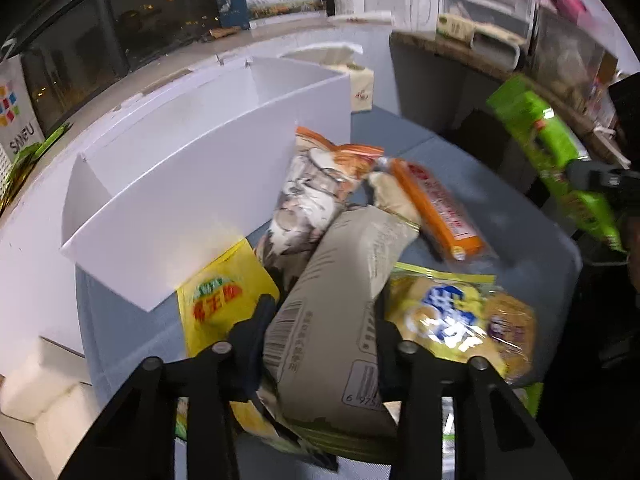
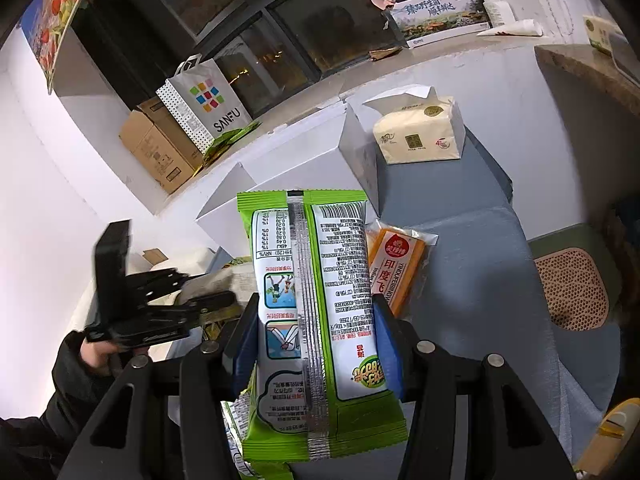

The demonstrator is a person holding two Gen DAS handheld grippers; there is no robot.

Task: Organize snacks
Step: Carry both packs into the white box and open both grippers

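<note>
Green plastic marks the snack bag (image 2: 316, 320) that is pinched between the blue-padded fingers of the right gripper (image 2: 316, 344), back side up, with its silver seam and printed barcode on show. It is held in the air above the grey table (image 2: 480, 280), in front of the white divider box (image 2: 296, 168). In the left wrist view the same green bag (image 1: 556, 160) is seen at the right edge, blurred.

A tan paper-coloured packet (image 1: 340, 312) is clamped between the fingers of the left gripper (image 1: 324, 320), barcode side up, tilted over the pile of snacks. Around it lie a yellow pouch (image 1: 220, 304), a yellow bag with blue lettering (image 1: 460, 320), an orange-and-white bag (image 1: 312, 192) and an orange bar (image 1: 436, 208) in clear wrap. All rest on the table just beside the box.

The box (image 1: 192, 184) is split by upright white walls into compartments; nothing is seen inside those that face the camera.

Only the right wrist view shows the tissue pack (image 2: 420, 132) beside the box, the orange bar's label (image 2: 396, 268), a paper bag (image 2: 204, 104) and a cardboard carton (image 2: 160, 148) on the window ledge. It also shows the left gripper (image 2: 200, 300) from the side, held level by a hand (image 2: 96, 352) in a dark sleeve (image 2: 48, 400).
</note>
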